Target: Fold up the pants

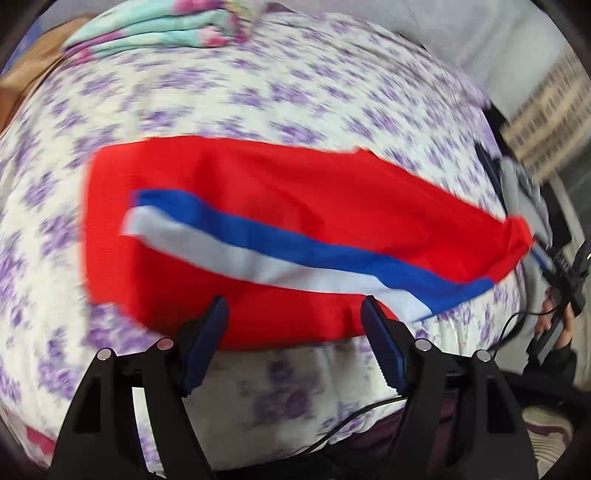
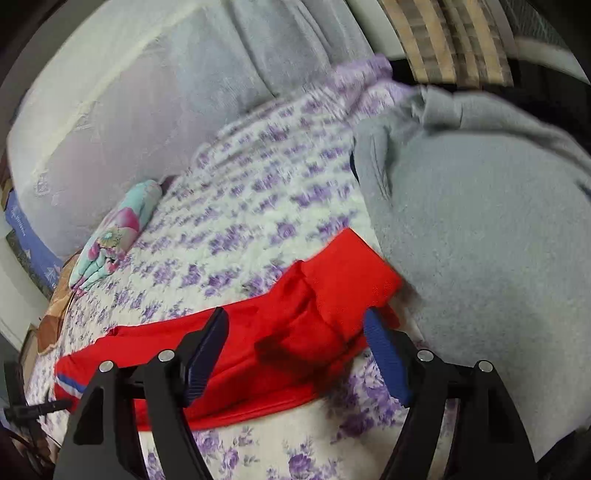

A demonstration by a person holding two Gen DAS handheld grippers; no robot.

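1. The red pants (image 1: 280, 206) lie across the floral bedspread (image 1: 258, 92), stripe up, apparently already folded leg on leg; the crosswise folds look still to do.
2. The left gripper (image 1: 295, 314) has its fingers spread apart and empty, at the near hem toward 6 o'clock.
3. The right gripper (image 2: 295, 328) is likewise spread and empty over the pants' right end, near the grey blanket (image 2: 480, 240) at 3 o'clock.
4. Motion blur hides seams, and the waistband is hard to place.

bedspread (image 1: 258, 92): purple floral | folded cloth (image 1: 166, 29): teal-pink, far edge | blanket (image 2: 480, 221): grey
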